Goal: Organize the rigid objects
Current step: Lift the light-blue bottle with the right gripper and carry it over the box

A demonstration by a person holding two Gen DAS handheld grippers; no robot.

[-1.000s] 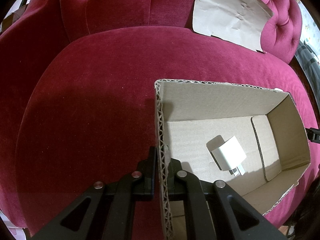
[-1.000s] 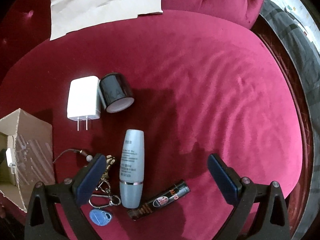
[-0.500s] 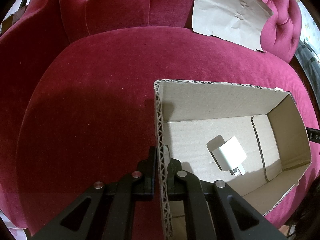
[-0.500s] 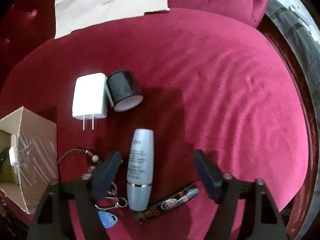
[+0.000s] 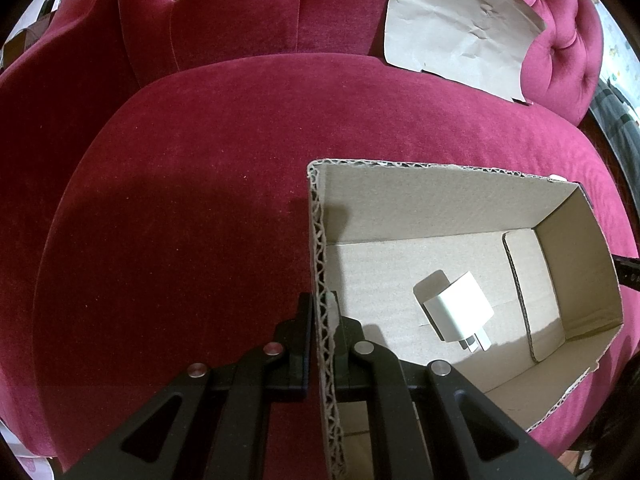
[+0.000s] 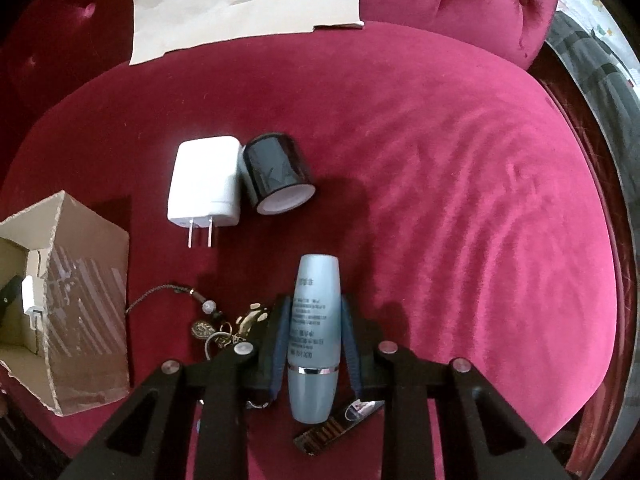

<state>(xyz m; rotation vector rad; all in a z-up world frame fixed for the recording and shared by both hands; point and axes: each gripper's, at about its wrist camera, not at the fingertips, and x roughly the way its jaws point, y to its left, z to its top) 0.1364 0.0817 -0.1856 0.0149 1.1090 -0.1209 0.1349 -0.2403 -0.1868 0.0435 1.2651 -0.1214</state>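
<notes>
The right hand-held gripper (image 6: 314, 334) has just been closing, and its blue pads now pinch the grey-blue bottle (image 6: 315, 336), which lies on the red sofa cushion (image 6: 460, 200). Left of the bottle lies a bunch of keys (image 6: 224, 328); under its lower end, a dark tube (image 6: 340, 424). Beyond the bottle, a white charger (image 6: 206, 182) touches a black cap (image 6: 278, 172). The cardboard box (image 6: 88, 312) sits far left of the bottle. The left hand-held gripper (image 5: 322, 340) is clamped on that cardboard box's (image 5: 440, 200) wall; a small white plug (image 5: 458, 308) lies inside.
</notes>
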